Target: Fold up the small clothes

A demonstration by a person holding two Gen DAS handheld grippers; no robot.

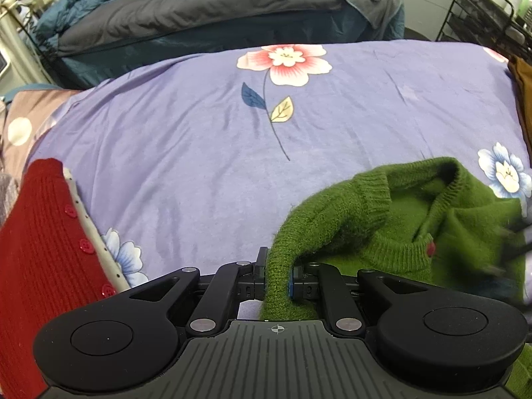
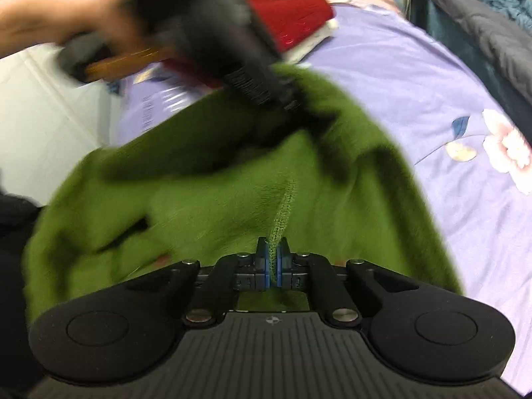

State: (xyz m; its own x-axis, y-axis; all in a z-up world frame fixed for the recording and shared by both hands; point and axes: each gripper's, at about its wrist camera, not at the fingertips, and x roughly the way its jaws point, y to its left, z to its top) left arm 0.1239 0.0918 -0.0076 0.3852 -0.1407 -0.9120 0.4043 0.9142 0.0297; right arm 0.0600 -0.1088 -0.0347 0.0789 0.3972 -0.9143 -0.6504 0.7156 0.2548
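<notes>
Sweater: green knit, lying crumpled on the near right part of the bed in the left wrist view; in the right wrist view it fills the middle of the picture, blurred.
Neckline: ribbed collar open and facing up, a small red mark at its front edge.
Left gripper: pointing steeply down, jaws clamped on a thick ribbed fold of the sweater that hangs between them; seen from the right wrist view it is a dark blur reaching into the sweater's far edge.
Left hand: blurred, at the upper left of the right wrist view, around the gripper's handle.
Right gripper: pointing steeply down, 2 blue pads together on a thin ribbed edge of the sweater; only a dark blur at the right edge of the left wrist view seems to be it.
Sheet: purple with printed flowers, spread over the bed under the sweater.
Cardigan: red knit with red buttons, on top of a white dotted piece, at the left of the bed, well apart from the sweater.
Background: a second bed with grey and blue bedding beyond; a black wire rack at the upper right.
</notes>
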